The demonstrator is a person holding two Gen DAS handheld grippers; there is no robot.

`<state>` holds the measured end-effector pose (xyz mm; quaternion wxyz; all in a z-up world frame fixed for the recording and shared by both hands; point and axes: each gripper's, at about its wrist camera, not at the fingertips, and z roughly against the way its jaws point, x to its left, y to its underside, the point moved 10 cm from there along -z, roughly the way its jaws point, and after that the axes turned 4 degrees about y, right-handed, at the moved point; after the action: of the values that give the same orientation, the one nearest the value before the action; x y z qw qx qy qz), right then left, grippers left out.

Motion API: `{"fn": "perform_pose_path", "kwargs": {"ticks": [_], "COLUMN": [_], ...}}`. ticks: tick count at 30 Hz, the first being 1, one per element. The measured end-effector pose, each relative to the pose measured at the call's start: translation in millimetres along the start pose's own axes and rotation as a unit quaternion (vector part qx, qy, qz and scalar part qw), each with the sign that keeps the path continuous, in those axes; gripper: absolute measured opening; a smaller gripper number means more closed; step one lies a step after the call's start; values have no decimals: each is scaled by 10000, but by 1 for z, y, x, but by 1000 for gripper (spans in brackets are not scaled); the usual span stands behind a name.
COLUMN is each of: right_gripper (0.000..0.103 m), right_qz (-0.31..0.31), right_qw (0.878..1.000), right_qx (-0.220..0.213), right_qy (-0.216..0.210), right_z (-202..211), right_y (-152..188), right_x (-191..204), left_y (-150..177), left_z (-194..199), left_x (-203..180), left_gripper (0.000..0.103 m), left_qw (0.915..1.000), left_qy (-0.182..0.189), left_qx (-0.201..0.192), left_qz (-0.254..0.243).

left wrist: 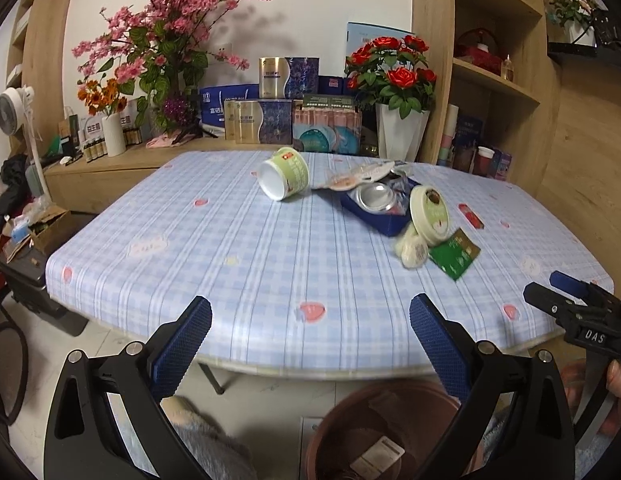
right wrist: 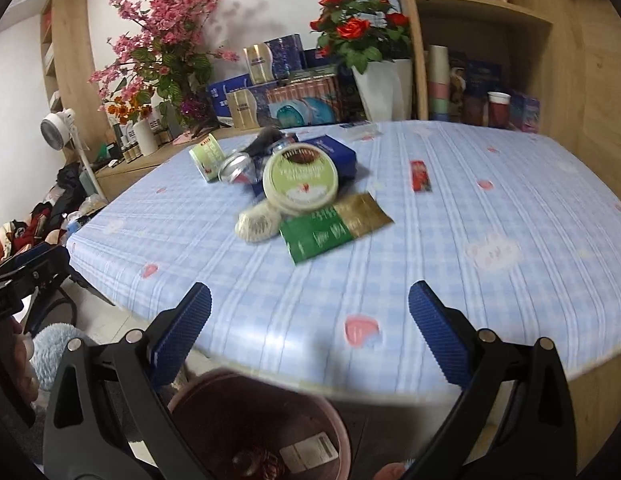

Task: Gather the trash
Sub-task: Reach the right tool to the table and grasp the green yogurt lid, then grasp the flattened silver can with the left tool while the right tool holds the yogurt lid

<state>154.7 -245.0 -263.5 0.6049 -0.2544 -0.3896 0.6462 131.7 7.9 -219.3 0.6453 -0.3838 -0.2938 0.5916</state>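
— On tabletop [left wrist: 238, 248], centre: which trash?
— Green cup [left wrist: 284, 174] on its side, mouth facing near-left; green sachet [right wrist: 334, 226] flat, lengthwise left-right.
— Claws?
— Left claw [left wrist: 310, 316], right claw [right wrist: 309, 312]: both spread wide, empty, above brown bin [right wrist: 262, 424].

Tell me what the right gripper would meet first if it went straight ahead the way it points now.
Probably the green and gold sachet. The right gripper is open and empty, above the near edge of the table, and the sachet is the nearest trash between its fingers. Depth is unclear; it may pass over it.
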Motion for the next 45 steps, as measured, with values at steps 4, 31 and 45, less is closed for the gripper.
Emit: {"fn": "perform_pose_path", "kwargs": {"ticks": [4, 31, 45], "right_gripper": [97, 87, 86], "right_qz": [84, 136, -1528], "right_qw": [9997, 9866, 9875], "right_qx": [189, 1335, 359], "right_qy": [-109, -930, -123], "right_z": [-29, -187, -155], "right_y": [-27, -78, -87], "right_x": [0, 21, -53], "left_y": [-21, -69, -64], "left_z": [-23, -133, -164], "left_x": [14, 0, -45], "left_gripper": [97, 97, 85], "left_qw": [9999, 9934, 9831], "left_qy": [-28, 807, 1289], "left_qx": [25, 614, 1084], "left_qz": [102, 528, 724]}}
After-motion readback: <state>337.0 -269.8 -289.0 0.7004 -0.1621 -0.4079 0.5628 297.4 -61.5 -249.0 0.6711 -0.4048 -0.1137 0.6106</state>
